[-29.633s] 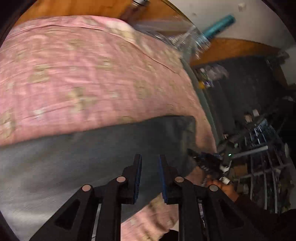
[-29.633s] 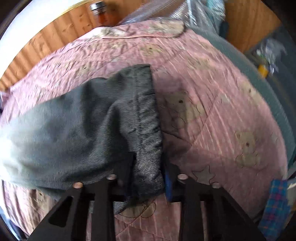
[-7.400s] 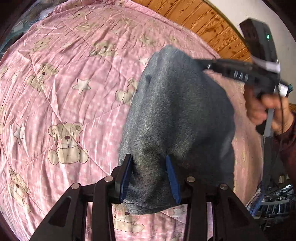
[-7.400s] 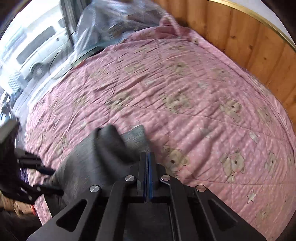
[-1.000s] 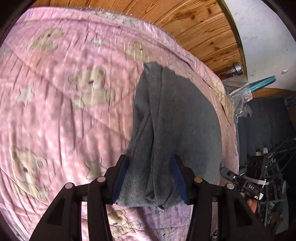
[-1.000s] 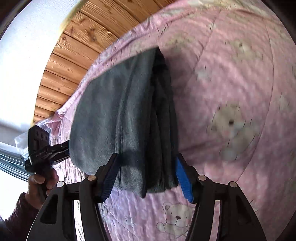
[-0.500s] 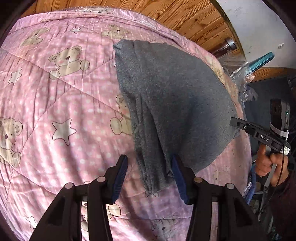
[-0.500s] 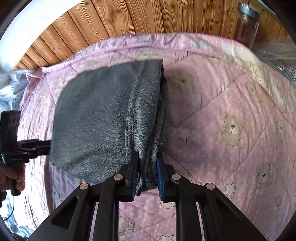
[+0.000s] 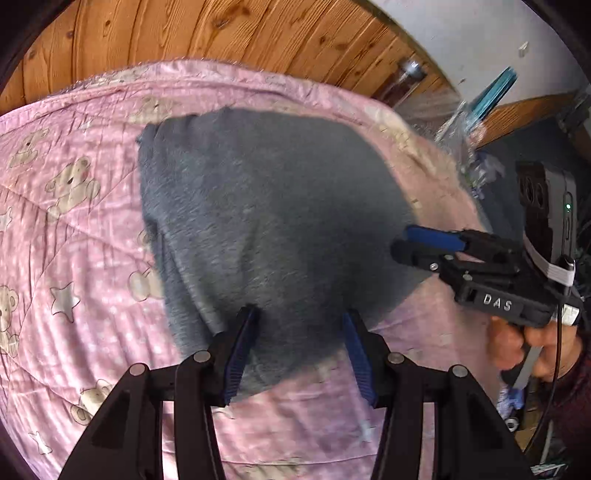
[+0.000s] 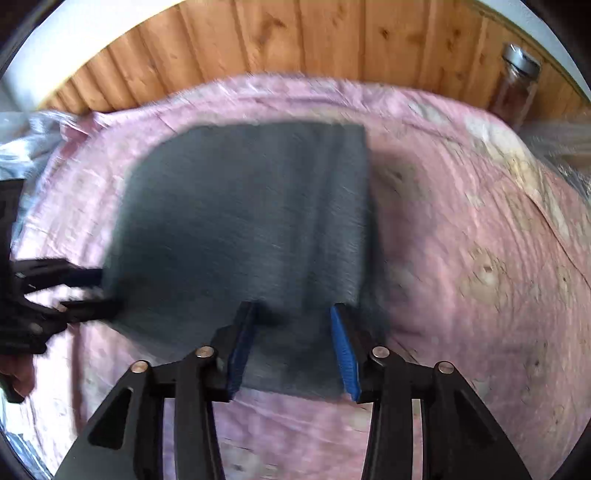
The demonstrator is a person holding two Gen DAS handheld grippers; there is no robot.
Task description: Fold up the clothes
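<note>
A dark grey folded garment (image 9: pixel 273 229) lies flat on the pink teddy-bear quilt (image 9: pixel 74 258). In the left wrist view my left gripper (image 9: pixel 301 328) is open, its blue pads standing apart over the garment's near edge. The right gripper (image 9: pixel 417 245) shows at that cloth's right edge, held by a hand (image 9: pixel 532 343). From the right wrist camera the garment (image 10: pixel 243 214) looks blurred; my right gripper (image 10: pixel 291 325) is open over its near edge, nothing pinched. The left gripper (image 10: pixel 88 291) sits at the cloth's left corner, fingers apart.
A wooden panelled wall (image 10: pixel 295 33) runs behind the bed. A glass jar (image 10: pixel 517 85) stands at the back right, clear plastic wrap (image 10: pixel 26 140) at the back left. A teal tube (image 9: pixel 491 92) and dark clutter lie beyond the bed's right edge.
The right gripper, shut on the garment's folded edge half a second ago, has opened. The garment has settled flat and wider on the quilt. Both cameras swung toward the wall.
</note>
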